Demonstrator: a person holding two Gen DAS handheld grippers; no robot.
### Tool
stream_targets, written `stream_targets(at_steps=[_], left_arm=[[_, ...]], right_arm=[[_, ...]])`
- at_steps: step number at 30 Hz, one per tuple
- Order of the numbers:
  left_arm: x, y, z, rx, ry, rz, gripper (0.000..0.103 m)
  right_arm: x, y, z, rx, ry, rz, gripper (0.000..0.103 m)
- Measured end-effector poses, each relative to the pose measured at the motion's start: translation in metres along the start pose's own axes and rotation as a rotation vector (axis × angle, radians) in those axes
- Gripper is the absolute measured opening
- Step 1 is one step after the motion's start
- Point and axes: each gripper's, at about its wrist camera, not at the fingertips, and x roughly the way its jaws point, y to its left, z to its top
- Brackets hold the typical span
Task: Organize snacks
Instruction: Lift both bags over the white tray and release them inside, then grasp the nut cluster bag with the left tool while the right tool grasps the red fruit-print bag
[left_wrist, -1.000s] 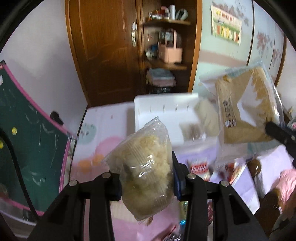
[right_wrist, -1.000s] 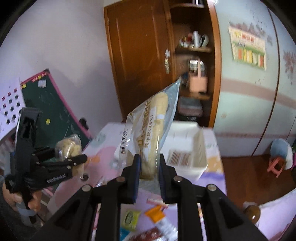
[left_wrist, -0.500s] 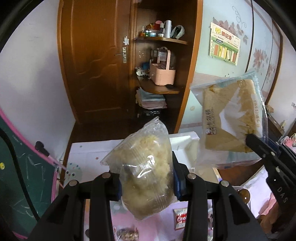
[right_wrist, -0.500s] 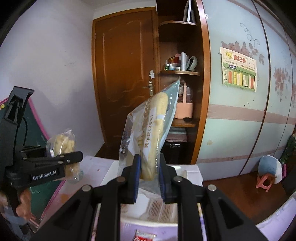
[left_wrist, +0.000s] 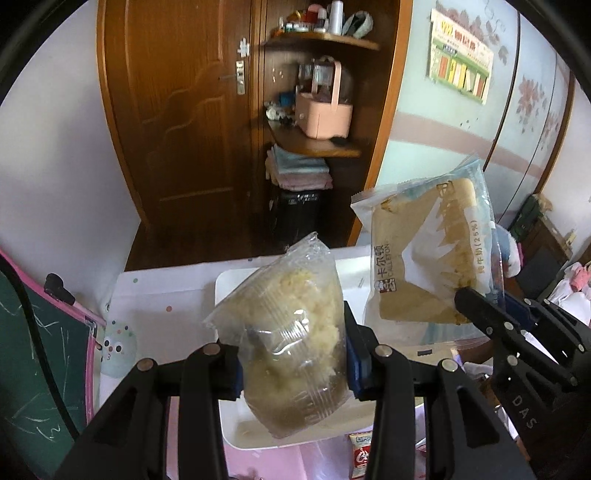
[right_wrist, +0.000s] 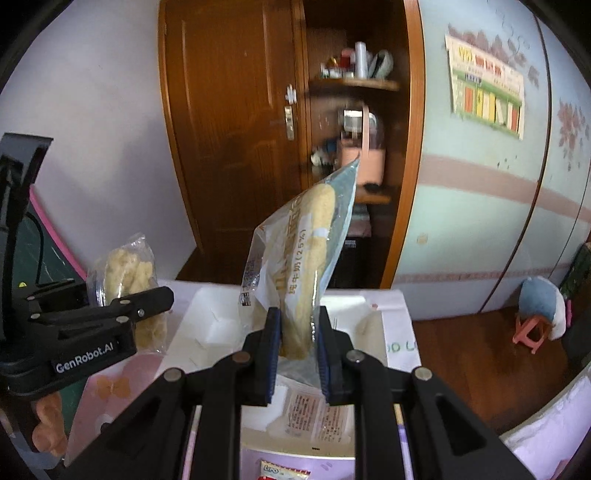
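Snacks are in the air above the white tray (left_wrist: 236, 424): left tongs (left_wrist: 293, 354) clamp a clear puffed-snack bag (left_wrist: 291, 339), right tongs (right_wrist: 295, 350) clamp a bread packet (right_wrist: 299, 266). Next, I think, both must be lowered into the tray and released.

The clear pastry bag (left_wrist: 291, 332) is hiding most of the white tray (left_wrist: 229, 291) behind it. The lower frame edge is cutting off a small red-and-white packet (left_wrist: 360, 456), its lettering too small to read. The sliced bread pack (right_wrist: 295, 273) is blocking the shelf's lower part.
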Motion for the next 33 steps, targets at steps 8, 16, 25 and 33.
stream_targets(at_steps=[8, 16, 25, 33], left_arm=[[0.017, 0.011, -0.002, -0.044, 0.025, 0.061, 0.102], [-0.005, 0.046, -0.021, -0.105, 0.011, 0.077, 0.101], [-0.041, 0.064, -0.036, -0.111, -0.017, 0.115, 0.101], [-0.081, 0.062, -0.055, -0.095, -0.043, 0.113, 0.102]], right_arm=[[0.023, -0.005, -0.007, 0.008, 0.063, 0.03, 0.021], [0.002, -0.006, -0.016, 0.018, 0.046, -0.009, 0.047], [-0.011, -0.006, -0.023, 0.061, 0.088, 0.005, 0.047], [-0.041, -0.005, -0.036, 0.056, 0.096, 0.013, 0.047]])
